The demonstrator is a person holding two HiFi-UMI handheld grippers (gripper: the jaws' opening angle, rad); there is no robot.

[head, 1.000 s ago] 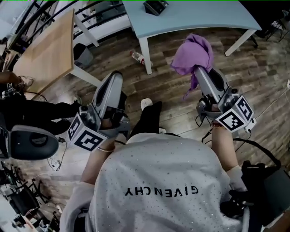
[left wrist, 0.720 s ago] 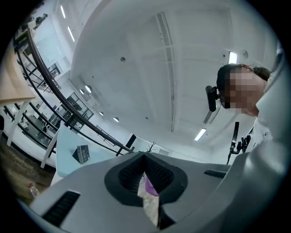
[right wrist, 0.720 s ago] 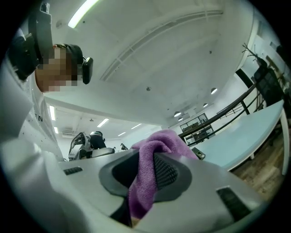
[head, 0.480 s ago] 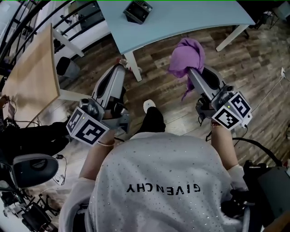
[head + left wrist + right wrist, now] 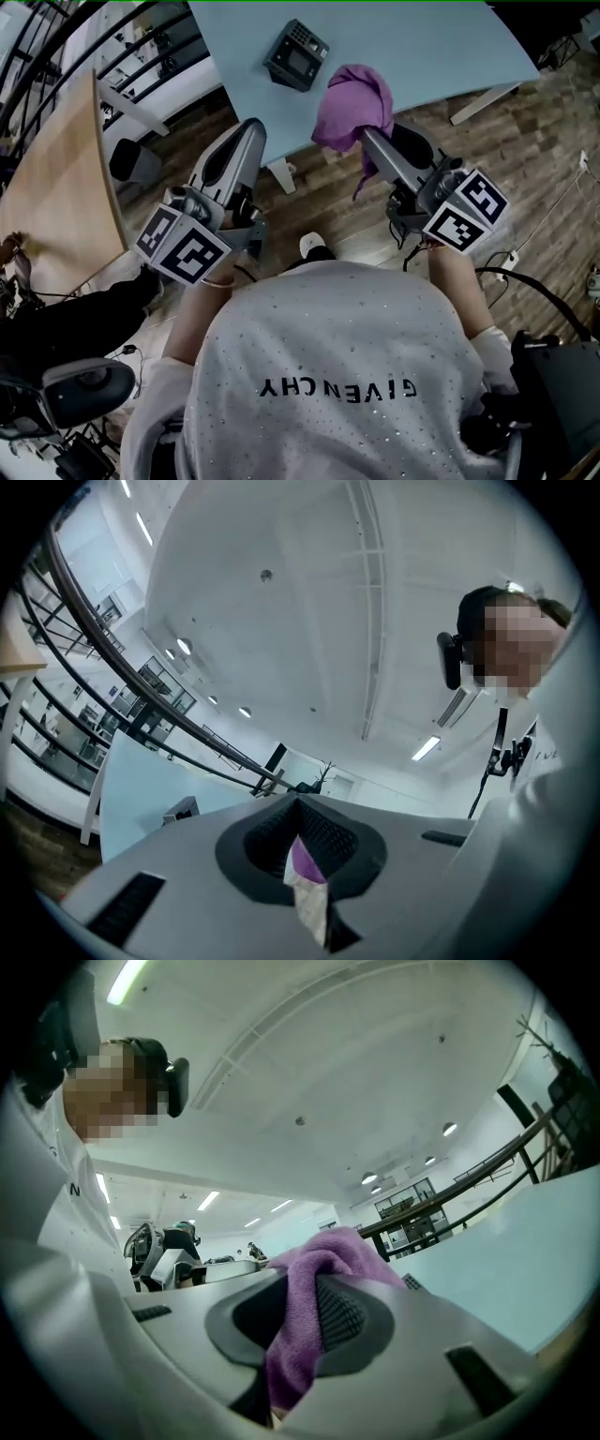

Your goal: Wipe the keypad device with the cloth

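Observation:
The keypad device [image 5: 296, 54] is a dark box with a small screen, lying on the light blue table [image 5: 422, 47]. My right gripper [image 5: 367, 139] is shut on the purple cloth [image 5: 354, 103], which bunches over its tip at the table's near edge, right of the device. In the right gripper view the cloth [image 5: 323, 1258] drapes out between the jaws of the right gripper [image 5: 300, 1321]. My left gripper [image 5: 251, 129] is held at the table's edge below the device, apart from it. In its own view the left gripper [image 5: 300, 841] is shut, with a small purple and white scrap [image 5: 306, 885] at the seam. The device [image 5: 180, 808] shows far off.
A wooden table [image 5: 56, 178] stands at the left with a white frame beside it. A black chair [image 5: 75, 394] is at lower left. The blue table's white leg [image 5: 281, 174] drops between my grippers. Cables [image 5: 525, 291] trail over the plank floor at right.
The table and keypad device have come nearer over the second. Both grippers moved forward to the table's edge, the right one still carrying the cloth.

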